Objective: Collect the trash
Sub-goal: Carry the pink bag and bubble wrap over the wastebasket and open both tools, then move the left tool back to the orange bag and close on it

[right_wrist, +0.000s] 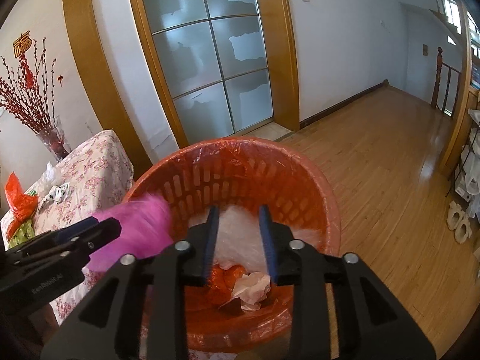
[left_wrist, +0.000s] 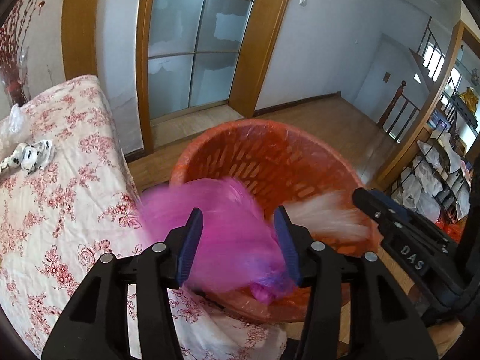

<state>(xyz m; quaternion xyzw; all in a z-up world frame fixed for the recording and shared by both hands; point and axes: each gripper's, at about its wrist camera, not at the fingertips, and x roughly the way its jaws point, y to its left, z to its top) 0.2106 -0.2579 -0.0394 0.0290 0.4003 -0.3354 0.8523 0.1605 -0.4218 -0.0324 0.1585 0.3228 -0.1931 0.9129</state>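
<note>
Now the drop-off looks underway: the left gripper (left_wrist: pixel 238 237), low centre in its view, has jaws spread with a blurred pink plastic bag (left_wrist: pixel 219 225) between them, apparently not pinched, over the orange basket (right_wrist: pixel 240 162); the right gripper (right_wrist: pixel 239 237) holds open jaws above a blurred clear plastic bag (right_wrist: pixel 237 234) inside the basket, near crumpled paper (right_wrist: pixel 252 288). Next, I judge, both must return to the desk (left_wrist: pixel 60 204) at left, floral-clothed, where a spotted wrapper (left_wrist: pixel 30 156) lies; wooden floor (right_wrist: pixel 390 180) and glass door (right_wrist: pixel 210 60) lie behind
</note>
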